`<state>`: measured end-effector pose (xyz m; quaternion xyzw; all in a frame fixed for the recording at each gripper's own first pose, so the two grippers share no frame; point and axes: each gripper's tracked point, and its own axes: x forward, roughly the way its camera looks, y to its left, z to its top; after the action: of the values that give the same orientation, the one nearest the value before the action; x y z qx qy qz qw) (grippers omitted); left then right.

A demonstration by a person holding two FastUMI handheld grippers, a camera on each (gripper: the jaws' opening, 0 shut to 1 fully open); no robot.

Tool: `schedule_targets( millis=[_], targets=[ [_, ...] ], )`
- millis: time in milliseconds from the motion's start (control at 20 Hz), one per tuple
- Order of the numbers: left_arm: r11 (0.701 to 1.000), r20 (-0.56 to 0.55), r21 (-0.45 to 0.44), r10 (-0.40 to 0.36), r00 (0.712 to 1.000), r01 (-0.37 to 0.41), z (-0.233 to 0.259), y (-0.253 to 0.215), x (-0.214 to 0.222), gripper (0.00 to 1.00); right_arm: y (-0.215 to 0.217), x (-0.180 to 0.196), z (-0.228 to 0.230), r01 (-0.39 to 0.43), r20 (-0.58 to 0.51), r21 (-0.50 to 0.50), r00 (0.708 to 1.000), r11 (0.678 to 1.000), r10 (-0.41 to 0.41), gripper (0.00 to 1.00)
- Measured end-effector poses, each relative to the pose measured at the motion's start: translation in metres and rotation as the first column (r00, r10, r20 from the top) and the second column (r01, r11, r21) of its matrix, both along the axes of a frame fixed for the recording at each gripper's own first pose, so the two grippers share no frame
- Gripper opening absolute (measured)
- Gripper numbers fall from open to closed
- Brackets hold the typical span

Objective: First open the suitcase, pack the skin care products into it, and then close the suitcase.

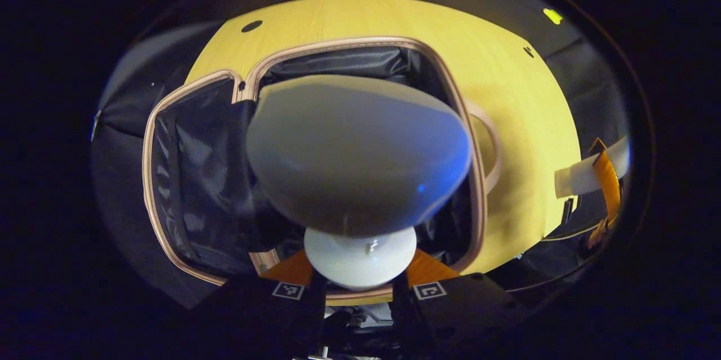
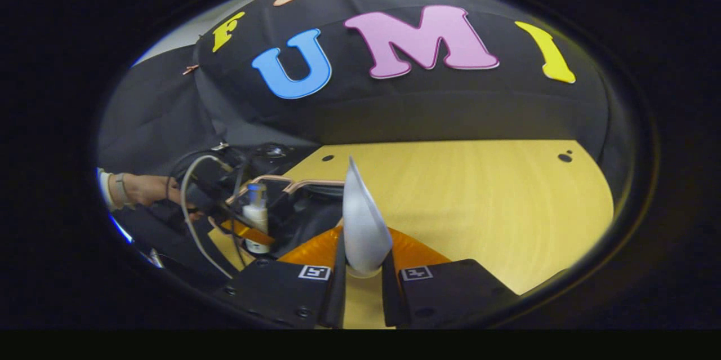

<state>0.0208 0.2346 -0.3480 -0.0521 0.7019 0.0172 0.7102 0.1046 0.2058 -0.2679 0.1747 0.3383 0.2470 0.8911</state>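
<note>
Suitcase: open on the tabletop, dark lining showing.
Left gripper: jaws clamped on the cap end of a tube, held over the open case.
Right gripper: jaws closed on a second, thin white tube (seen edge-on) above the tabletop's near edge.
Handling: probably light, soft-walled, slippery; grip the stiff cap.

Left tool clamps white bottle by cap, above open suitcase on yellow table.
</note>
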Motion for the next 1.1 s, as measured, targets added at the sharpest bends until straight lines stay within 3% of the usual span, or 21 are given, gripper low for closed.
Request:
schedule_targets(
  millis=[50, 300, 550, 700, 750, 850, 1000, 1100],
  targets=[
    [1.000, -0.038, -0.001, 0.016, 0.999, -0.016, -0.010, 0.005, -0.007, 0.55, 0.008, -0.008, -0.002, -0.020, -0.034, 0.018, 0.999, 1.000, 0.021, 0.27],
    [0.997, -0.089, 0.004, 0.075, 0.993, -0.075, -0.034, 0.024, -0.013, 0.55, 0.023, -0.031, -0.012, -0.081, -0.096, -0.006, 0.992, 0.997, 0.080, 0.30],
    [0.997, -0.028, -0.002, 0.078, 0.997, -0.078, -0.040, 0.032, -0.010, 0.63, 0.054, -0.034, -0.018, -0.126, -0.154, 0.015, 0.980, 0.992, 0.127, 0.30],
    [0.999, 0.081, 0.009, 0.048, 0.996, -0.049, -0.014, 0.029, -0.006, 0.72, 0.079, -0.038, -0.020, -0.169, -0.185, 0.027, 0.968, 0.985, 0.171, 0.30],
    [0.999, 0.138, 0.036, 0.027, 0.990, -0.033, -0.001, 0.033, -0.003, 0.86, 0.089, -0.040, -0.020, -0.189, -0.193, 0.029, 0.962, 0.982, 0.191, 0.30],
    [0.999, 0.267, 0.033, 0.030, 0.963, -0.040, 0.026, 0.033, 0.003, 0.96, 0.117, -0.040, -0.023, -0.239, -0.209, 0.033, 0.948, 0.971, 0.240, 0.30],
    [0.988, 0.382, -0.098, 0.147, 0.912, -0.119, 0.070, 0.033, -0.009, 0.97, 0.159, -0.044, -0.030, -0.304, -0.264, 0.065, 0.913, 0.950, 0.310, 0.30],
    [0.974, 0.433, -0.136, 0.225, 0.873, -0.183, 0.089, 0.063, -0.027, 0.97, 0.186, -0.043, -0.042, -0.327, -0.323, 0.075, 0.886, 0.942, 0.333, 0.30]
  ],
)
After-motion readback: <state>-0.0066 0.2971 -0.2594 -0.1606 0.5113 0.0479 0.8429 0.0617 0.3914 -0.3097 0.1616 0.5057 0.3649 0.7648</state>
